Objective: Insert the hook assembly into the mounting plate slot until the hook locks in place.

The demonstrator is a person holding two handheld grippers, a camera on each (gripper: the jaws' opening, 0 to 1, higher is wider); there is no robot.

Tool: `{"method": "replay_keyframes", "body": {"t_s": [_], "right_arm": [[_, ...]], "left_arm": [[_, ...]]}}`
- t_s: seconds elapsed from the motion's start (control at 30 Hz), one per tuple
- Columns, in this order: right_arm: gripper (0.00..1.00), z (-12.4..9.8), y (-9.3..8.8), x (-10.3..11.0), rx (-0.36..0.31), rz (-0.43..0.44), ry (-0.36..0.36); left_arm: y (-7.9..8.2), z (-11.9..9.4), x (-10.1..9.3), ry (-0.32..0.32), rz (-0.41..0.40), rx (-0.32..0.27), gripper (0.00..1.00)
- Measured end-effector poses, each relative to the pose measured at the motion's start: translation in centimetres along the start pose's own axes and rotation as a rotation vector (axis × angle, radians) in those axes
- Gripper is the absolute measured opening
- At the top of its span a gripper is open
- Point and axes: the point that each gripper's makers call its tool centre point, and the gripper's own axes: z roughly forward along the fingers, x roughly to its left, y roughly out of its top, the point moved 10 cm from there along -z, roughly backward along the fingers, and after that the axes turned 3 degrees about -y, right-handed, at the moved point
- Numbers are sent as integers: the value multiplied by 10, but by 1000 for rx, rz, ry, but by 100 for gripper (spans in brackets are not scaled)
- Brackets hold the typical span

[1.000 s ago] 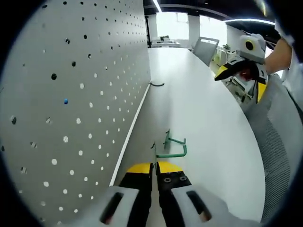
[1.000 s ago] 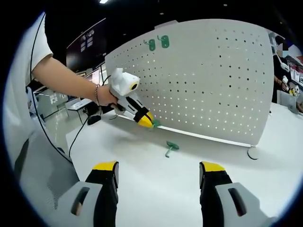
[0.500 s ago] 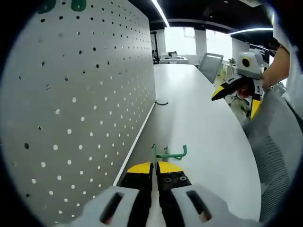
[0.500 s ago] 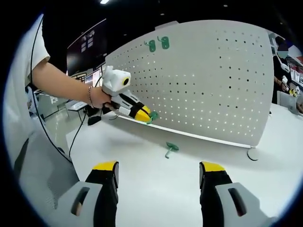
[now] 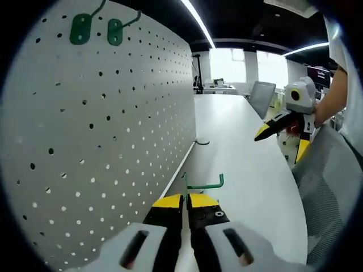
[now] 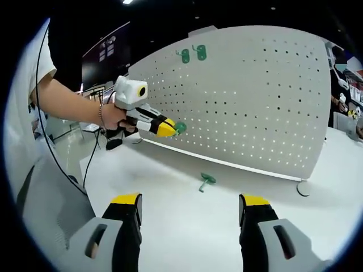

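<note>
A grey pegboard (image 5: 96,130) (image 6: 255,102) stands upright on the white table (image 6: 187,226). Two green hooks (image 5: 80,28) (image 6: 183,55) hang near its top edge. My left gripper (image 5: 185,199) is shut on a green hook (image 5: 205,183), held in the air close to the board's face; in the right gripper view this left gripper (image 6: 164,127) holds the hook (image 6: 180,127) just short of the holes. Another green hook (image 6: 205,181) lies on the table below. My right gripper (image 6: 190,209) is open over the table, and is seen open (image 5: 282,141) from the left gripper view.
A person's arm (image 6: 68,96) holds the left gripper. The pegboard's foot (image 6: 303,188) rests on the table at the right end. A grey mesh chair back (image 6: 48,209) is at the near left. An office chair (image 5: 258,96) stands at the table's far end.
My left gripper has risen from near the table with the green hook and come level with the board's middle rows. The right gripper and the loose hook have stayed put.
</note>
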Motion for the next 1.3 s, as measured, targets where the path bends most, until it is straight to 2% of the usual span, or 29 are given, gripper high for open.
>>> {"method": "replay_keyframes", "body": {"t_s": [0.2,0.3,0.67,0.83,0.9,1.3], "right_arm": [[67,-1,2,1,-9,-2,2],[67,-1,4,2,-13,-5,4],[67,0,7,4,-25,-9,14],[67,1,9,8,-29,-13,27],[67,1,9,9,-31,-12,28],[67,2,12,13,-36,-16,44]], "left_arm": [[6,-9,-7,30,-3,-49,3],[11,-15,-12,51,0,-101,3],[17,-37,-27,117,-43,-211,3],[18,-49,-35,165,-53,-284,3],[21,-56,-39,192,-27,-295,3],[31,-82,-54,249,-80,-406,3]]}}
